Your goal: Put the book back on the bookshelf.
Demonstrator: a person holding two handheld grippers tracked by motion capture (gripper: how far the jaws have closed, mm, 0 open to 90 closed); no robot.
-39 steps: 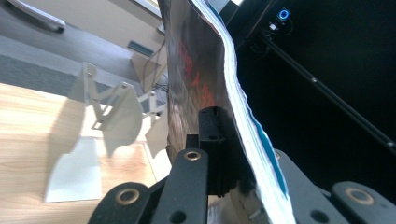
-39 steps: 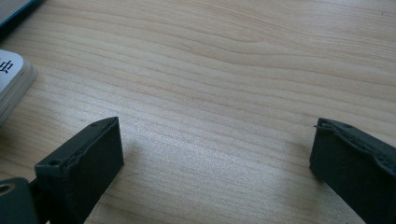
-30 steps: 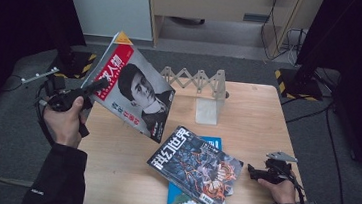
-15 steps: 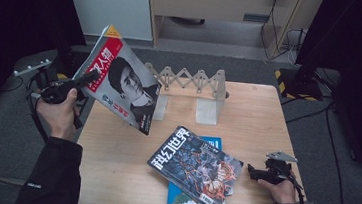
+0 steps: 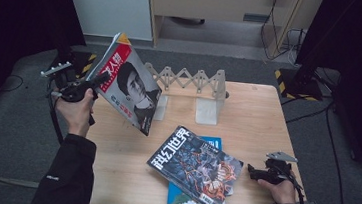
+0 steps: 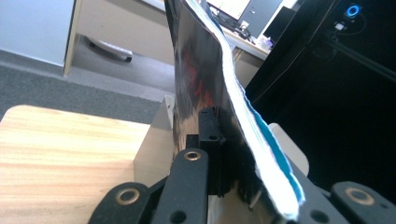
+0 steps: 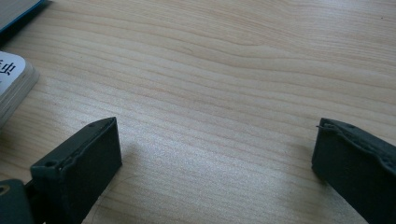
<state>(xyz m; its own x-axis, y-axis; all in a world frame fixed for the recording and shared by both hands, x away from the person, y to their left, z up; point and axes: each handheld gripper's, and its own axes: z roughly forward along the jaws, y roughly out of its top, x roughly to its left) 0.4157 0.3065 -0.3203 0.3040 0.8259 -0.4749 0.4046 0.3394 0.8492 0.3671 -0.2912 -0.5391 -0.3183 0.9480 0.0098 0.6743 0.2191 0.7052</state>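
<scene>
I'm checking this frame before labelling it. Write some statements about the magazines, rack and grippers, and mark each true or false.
1. The left gripper is clamped on the red-covered magazine. True.
2. That magazine lies flat on the table. False: it is held in the air, tilted.
3. The right gripper stands open over bare wood. True.
4. The accordion rack already holds two magazines. False: none stands in it.
5. The dark-covered magazine lies on a blue book. True.
</scene>
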